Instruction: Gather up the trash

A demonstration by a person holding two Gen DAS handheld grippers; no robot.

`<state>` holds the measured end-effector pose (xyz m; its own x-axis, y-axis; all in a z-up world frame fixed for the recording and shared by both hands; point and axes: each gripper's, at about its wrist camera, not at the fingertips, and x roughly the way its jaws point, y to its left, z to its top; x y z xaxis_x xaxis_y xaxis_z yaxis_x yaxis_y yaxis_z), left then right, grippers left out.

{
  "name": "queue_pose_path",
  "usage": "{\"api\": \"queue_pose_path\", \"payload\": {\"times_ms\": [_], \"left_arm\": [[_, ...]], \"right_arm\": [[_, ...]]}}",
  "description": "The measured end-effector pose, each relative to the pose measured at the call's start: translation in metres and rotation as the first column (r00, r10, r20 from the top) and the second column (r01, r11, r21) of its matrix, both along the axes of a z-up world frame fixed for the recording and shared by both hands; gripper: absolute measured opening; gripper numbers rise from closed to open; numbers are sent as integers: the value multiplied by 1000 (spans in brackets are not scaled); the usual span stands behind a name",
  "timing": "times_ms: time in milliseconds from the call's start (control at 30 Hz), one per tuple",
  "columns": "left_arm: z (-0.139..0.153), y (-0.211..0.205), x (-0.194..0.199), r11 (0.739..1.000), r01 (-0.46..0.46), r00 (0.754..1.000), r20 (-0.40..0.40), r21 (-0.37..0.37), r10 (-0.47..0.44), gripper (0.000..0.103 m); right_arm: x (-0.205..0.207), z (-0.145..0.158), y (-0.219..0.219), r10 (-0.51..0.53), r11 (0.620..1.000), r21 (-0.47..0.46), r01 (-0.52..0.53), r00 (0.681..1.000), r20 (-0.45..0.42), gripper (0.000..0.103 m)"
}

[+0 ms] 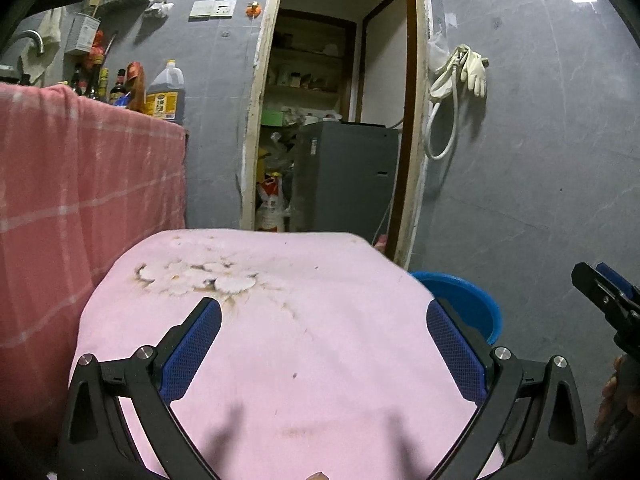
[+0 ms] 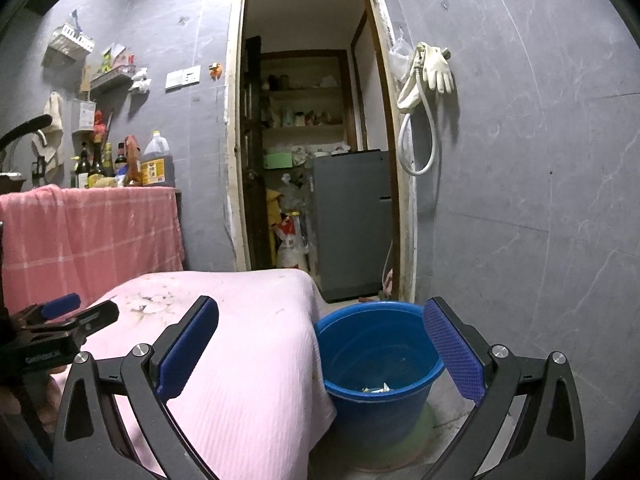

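Note:
A blue bucket stands on the floor to the right of a table under a stained pink cloth. Small bits of trash lie at its bottom. My right gripper is open and empty, above the bucket's near rim and the cloth's right edge. My left gripper is open and empty above the pink cloth; the bucket's rim shows behind its right finger. The left gripper also shows at the left of the right wrist view, and the right one at the right edge of the left wrist view.
A counter draped in a red checked towel holds bottles and an oil jug at the left. An open doorway behind the table leads to a storeroom with a grey appliance and shelves. Gloves and a hose hang on the grey wall.

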<state>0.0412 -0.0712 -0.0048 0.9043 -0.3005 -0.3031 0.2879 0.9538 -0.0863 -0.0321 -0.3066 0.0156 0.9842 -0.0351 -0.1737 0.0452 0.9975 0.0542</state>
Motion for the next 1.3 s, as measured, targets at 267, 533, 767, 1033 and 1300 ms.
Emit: {"api": "queue_pose_path", "payload": {"times_ms": [267,533,767,1033,1300], "left_arm": [[-24,4,-12,999,-42,999,-25,8,42,101],[-33,7,-17,999,-45,999,1,-3,45,101],[-35,6,-17,999,-46,999,2,-5,46,101],[-37,7,-17,999,-52,999,-4,-14,52,101],[-37,7,-17,999,-52,999,-4,-14,52,101]], "right_arm": [[1,-24,7,0,1000,-11,0,999,-52,103],[-7,-37,9,-27,999,-26,26,998,-59,103],[-10,-37,7,-62,998,-25,62,997,-37,103],[-9,-38,8,-63,998,-26,62,997,-42,103],[-9,-38,7,-63,998,-25,62,997,-43,103]]}}
